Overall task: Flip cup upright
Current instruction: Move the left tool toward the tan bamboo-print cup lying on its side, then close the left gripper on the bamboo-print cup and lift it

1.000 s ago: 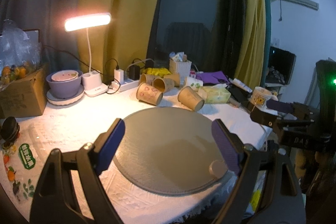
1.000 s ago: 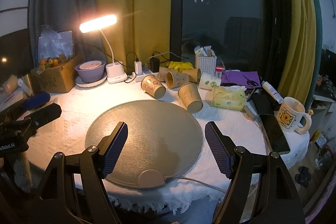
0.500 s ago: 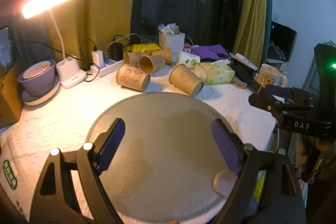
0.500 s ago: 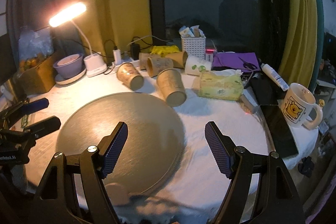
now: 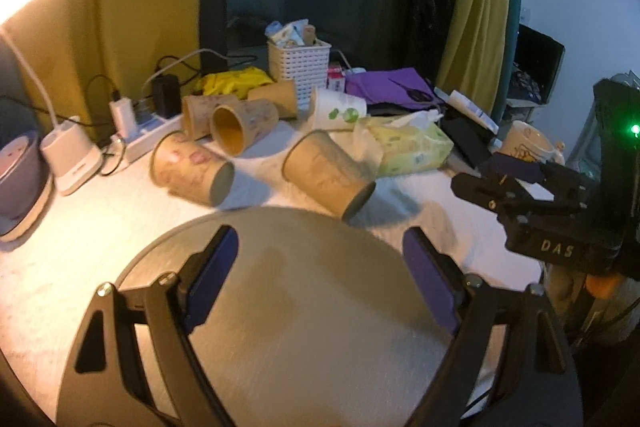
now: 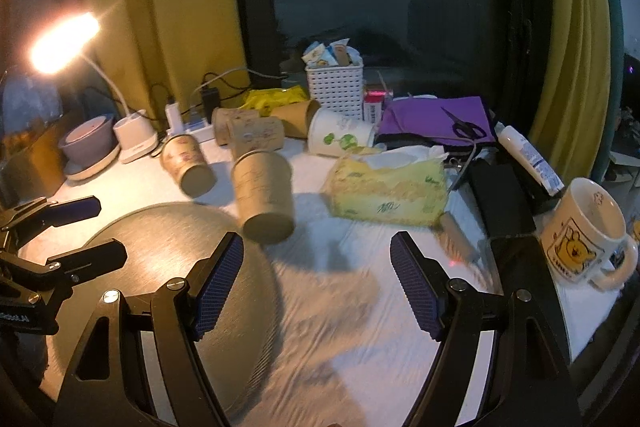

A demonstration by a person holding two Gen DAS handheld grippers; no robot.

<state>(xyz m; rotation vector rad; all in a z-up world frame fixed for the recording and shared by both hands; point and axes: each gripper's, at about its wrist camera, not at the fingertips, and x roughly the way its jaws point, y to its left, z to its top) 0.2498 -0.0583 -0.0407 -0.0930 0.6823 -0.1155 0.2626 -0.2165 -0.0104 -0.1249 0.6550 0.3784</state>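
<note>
Dim room, warm glare from a desk lamp at left, soft motion blur, fisheye-curved edges.

Brown paper cup w/ faint print, lying on its side on white cloth, base twd camera, mouth twd back, just beside round mat's far edge, left of tissue pack, other tipped cups behind it
</note>
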